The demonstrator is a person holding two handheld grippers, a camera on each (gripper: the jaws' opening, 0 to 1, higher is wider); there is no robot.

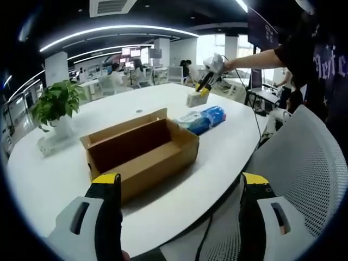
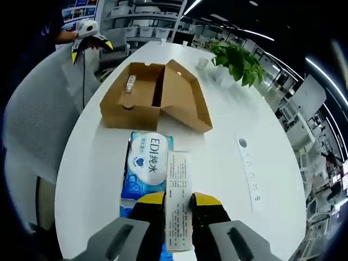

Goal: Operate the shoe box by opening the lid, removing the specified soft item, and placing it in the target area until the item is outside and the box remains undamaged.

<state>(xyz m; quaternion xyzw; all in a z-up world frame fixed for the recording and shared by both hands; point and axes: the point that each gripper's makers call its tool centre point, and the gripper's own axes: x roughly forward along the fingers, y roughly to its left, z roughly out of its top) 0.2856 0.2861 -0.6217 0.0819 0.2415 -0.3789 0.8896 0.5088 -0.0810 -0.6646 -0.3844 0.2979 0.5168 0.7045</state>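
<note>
Box (image 2: pixel 155 95) lying open on table (image 2: pixel 228 141), small bottle (image 2: pixel 130 82) inside. Right gripper (image 2: pixel 178 204) clamping carton (image 2: pixel 178 198) over wipes pack (image 2: pixel 145 166). Left gripper (image 1: pixel 179 187) spread wide, holding nothing.

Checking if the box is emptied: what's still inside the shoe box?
In the right gripper view, one small tube-like item lies inside the open shoe box, against its left wall. The near walls hide part of the floor.
</note>
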